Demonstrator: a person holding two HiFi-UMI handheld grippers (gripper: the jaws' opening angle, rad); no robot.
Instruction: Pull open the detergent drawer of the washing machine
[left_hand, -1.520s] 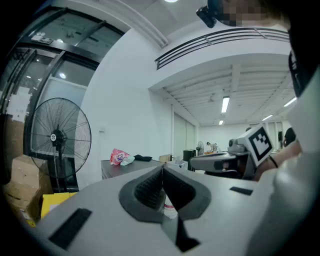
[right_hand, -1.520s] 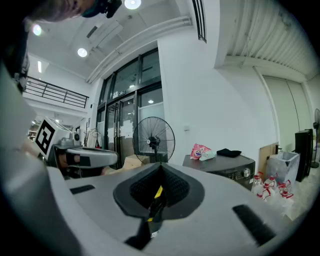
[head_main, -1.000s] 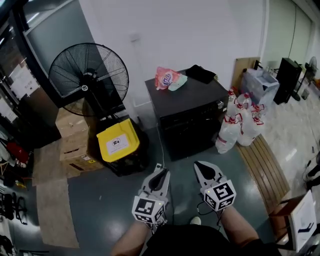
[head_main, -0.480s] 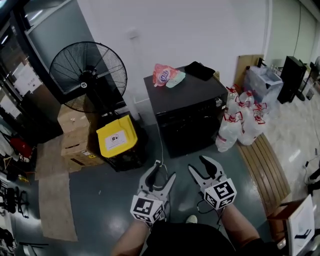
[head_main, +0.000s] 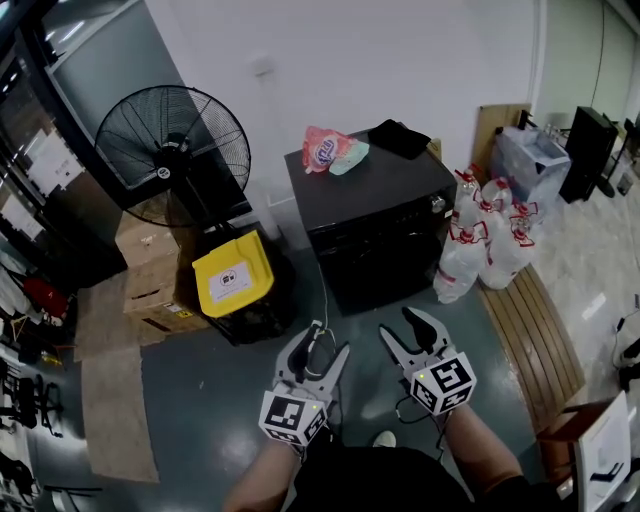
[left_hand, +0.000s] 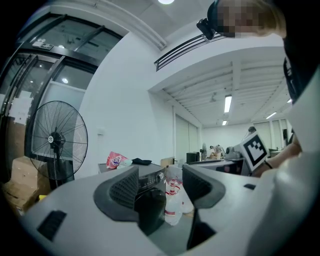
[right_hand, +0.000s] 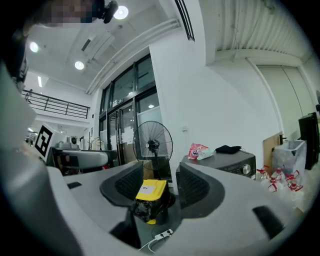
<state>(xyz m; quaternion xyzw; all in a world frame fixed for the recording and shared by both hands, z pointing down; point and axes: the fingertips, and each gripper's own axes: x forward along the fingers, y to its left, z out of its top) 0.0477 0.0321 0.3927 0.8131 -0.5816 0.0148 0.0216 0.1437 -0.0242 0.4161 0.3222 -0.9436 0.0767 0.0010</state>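
The black washing machine stands against the white wall, several steps ahead of both grippers. Its control strip with a silver knob runs along the top of the front; I cannot make out the drawer itself. My left gripper hangs low over the floor, pointing at the machine, its jaws opening with nothing between them. My right gripper is beside it, jaws also opening and empty. In the right gripper view the machine sits to the right of the jaws.
A pink bag and a black cloth lie on the machine's top. A large fan, a yellow-lidded bin and cardboard boxes stand left. Water bottles and a wooden pallet are right. A power strip lies on the floor.
Both grippers went from shut to open, the left wider than the right. Both hands have edged forward toward the washing machine.
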